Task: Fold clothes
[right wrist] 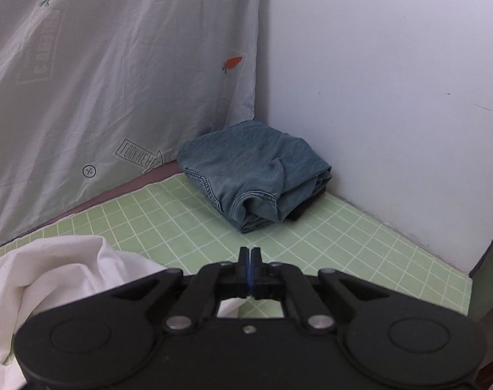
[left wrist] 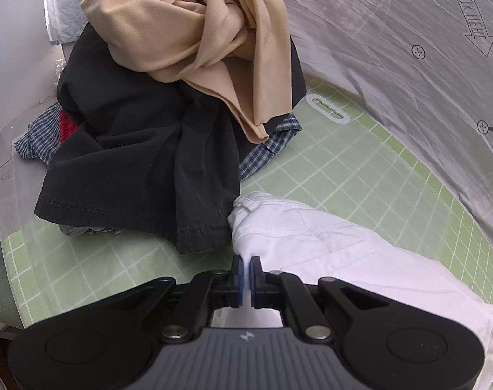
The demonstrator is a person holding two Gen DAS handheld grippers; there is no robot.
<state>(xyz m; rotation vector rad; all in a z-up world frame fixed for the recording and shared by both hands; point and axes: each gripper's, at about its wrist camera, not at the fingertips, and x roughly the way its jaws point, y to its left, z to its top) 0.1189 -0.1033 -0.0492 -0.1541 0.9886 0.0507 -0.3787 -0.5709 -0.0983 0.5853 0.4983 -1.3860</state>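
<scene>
Left wrist view had the left gripper [left wrist: 246, 265] with its fingers pinched down on an edge of the white garment [left wrist: 327, 243], low in the centre of the frame; from there the cloth ran off to the lower right across the green grid mat [left wrist: 360, 169], so its long axis went diagonally away from the fingers toward the right edge; right wrist view showed the right gripper [right wrist: 250, 255] with its fingers pressed together too, and a sliver of white showed through the gap behind them, so it looked like it was nipping the same garment, though I couldn't tell that for sure; the bulk of the white cloth bunched in the lower left of that frame, so it lay between the two grippers and neither seemed clearly nearer; my guess is the next move hinges on pulling that span taut along the diagonal; what was in the way: the messy pile up the left view, a black garment [left wrist: 142, 149] touching the white one's end, with a tan garment [left wrist: 194, 39] heaped on top and plaid cloth [left wrist: 266, 152] poking out below; a folded denim piece [right wrist: 256, 172] sat in the far corner against the wall [right wrist: 393, 81], well apart; a carrot-print sheet [right wrist: 100, 81] hung behind.
</scene>
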